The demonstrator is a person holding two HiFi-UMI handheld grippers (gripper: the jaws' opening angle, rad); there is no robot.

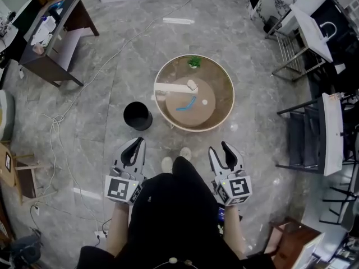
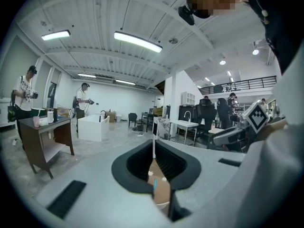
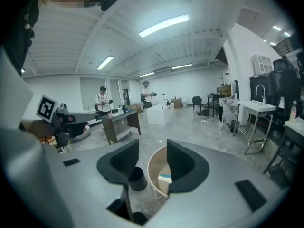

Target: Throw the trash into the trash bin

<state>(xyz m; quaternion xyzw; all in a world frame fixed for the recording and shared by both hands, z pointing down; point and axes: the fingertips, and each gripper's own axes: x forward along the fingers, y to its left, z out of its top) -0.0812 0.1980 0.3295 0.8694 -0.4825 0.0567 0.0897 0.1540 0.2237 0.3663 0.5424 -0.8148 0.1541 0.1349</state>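
I hold both grippers on the near side of the round table [image 1: 223, 72], clear of its rim. The left gripper [image 1: 133, 152] has its fingers together with nothing in them. Its own view shows only a sliver of the table through the slit. The right gripper [image 1: 223, 157] has its fingers apart and empty. The trash lies on the table's raised middle: a crumpled white piece [image 1: 192, 84], a blue strip [image 1: 187, 103] and a white speck [image 1: 205, 101], all too small to identify. The black trash bin [image 1: 137, 115] stands just beside the table's left edge.
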